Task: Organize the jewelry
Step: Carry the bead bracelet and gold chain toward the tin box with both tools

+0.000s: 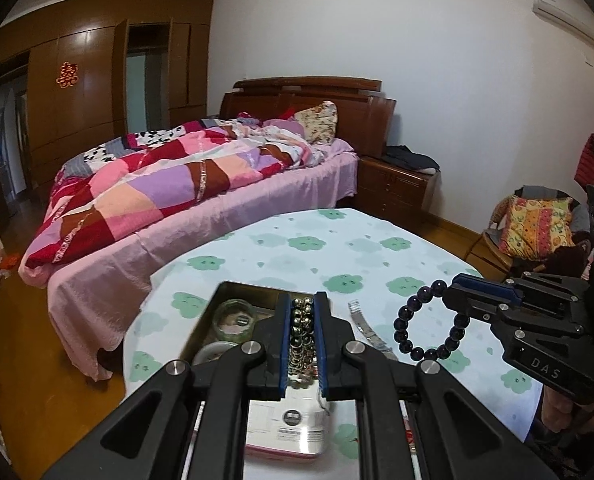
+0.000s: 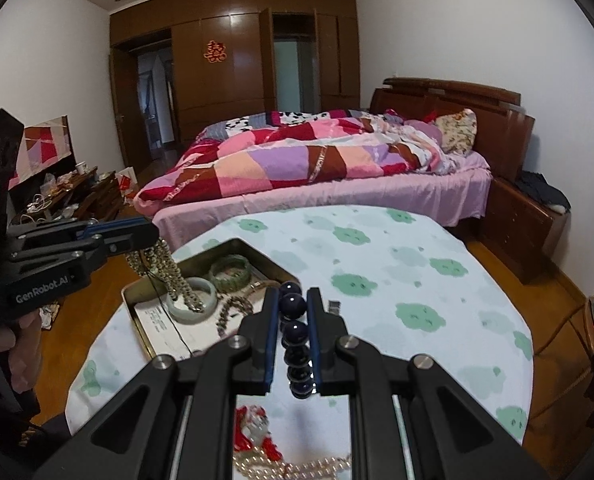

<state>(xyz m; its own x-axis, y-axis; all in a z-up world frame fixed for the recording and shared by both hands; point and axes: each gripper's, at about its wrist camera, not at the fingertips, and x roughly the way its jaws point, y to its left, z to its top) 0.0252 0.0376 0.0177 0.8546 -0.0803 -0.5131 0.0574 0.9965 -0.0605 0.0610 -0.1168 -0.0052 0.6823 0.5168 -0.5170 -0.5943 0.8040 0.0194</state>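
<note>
Round glossy dark-bead bracelet (image 2: 295, 340) sits clamped in black right hand-held gripper (image 2: 293, 300).

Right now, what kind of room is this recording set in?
A home bedroom, most likely. A bed with a patchwork quilt stands against the wall, a wooden wardrobe fills the far end, and the jewelry is sorted on a small cloth-covered table.
</note>
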